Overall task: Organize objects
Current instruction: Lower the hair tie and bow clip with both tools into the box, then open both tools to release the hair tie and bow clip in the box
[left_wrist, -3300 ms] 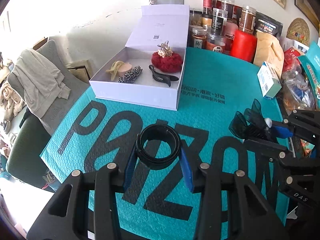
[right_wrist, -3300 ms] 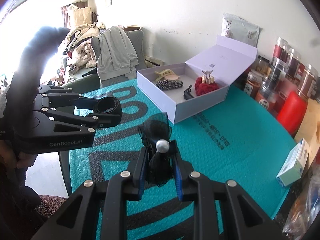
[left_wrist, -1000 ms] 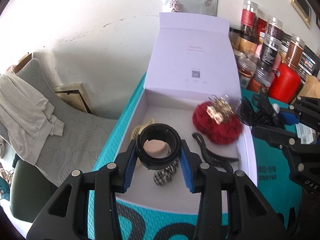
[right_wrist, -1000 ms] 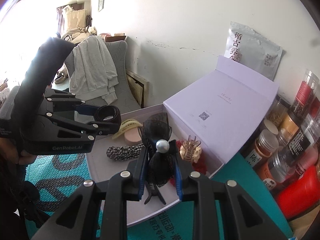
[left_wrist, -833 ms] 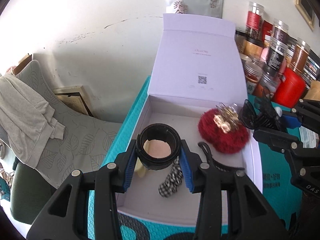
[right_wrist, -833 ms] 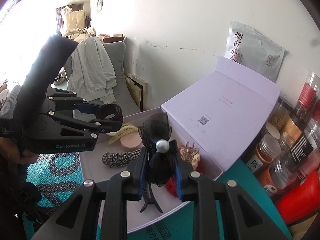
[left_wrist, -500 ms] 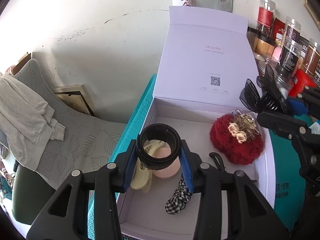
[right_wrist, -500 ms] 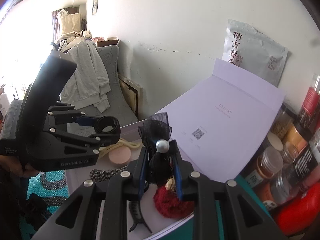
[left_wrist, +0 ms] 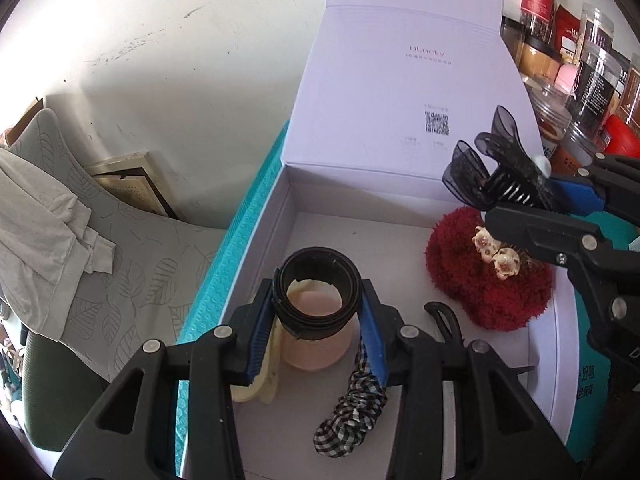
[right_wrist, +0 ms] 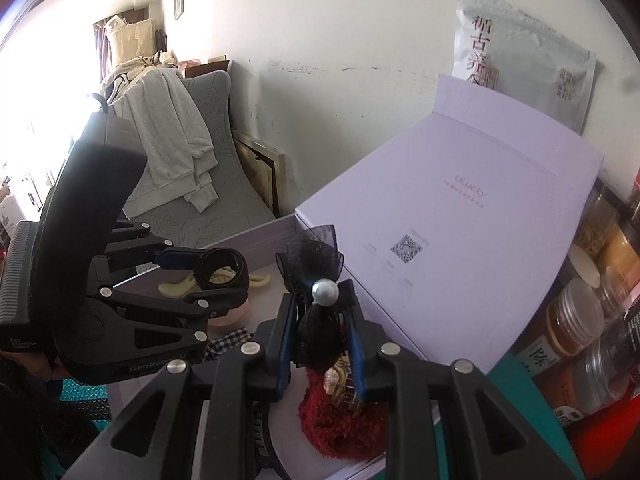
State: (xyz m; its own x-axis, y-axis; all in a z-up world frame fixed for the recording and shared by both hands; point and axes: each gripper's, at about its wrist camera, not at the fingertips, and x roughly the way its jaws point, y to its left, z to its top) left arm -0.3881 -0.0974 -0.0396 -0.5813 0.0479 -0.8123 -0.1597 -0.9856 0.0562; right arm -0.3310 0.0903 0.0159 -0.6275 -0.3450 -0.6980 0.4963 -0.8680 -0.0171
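Observation:
My left gripper (left_wrist: 317, 300) is shut on a black ring-shaped band (left_wrist: 320, 328), low over the left half of an open white box (left_wrist: 360, 240). Through the ring I see a pink round piece (left_wrist: 316, 350) lying in the box. My right gripper (right_wrist: 320, 320) is shut on a black gauze bow clip (right_wrist: 316, 258) with a pearl, above a red fuzzy scrunchie (right_wrist: 340, 428). In the left wrist view the bow clip (left_wrist: 500, 176) hangs over the box's right side. The box also holds a cream claw clip (left_wrist: 264, 380), a checked scrunchie (left_wrist: 352, 408) and a black clip (left_wrist: 444, 320).
The box lid (left_wrist: 400, 80) stands open against the wall. Several jars (left_wrist: 592, 60) crowd the back right. A teal mat (left_wrist: 224, 272) lies under the box. Left of the table stands a grey chair (left_wrist: 152, 264) with a garment (left_wrist: 40, 208) draped over it.
Both grippers have moved forward and down over the box, which fills more of each view. The ring now hangs above the pink piece, and the bow above the red scrunchie.

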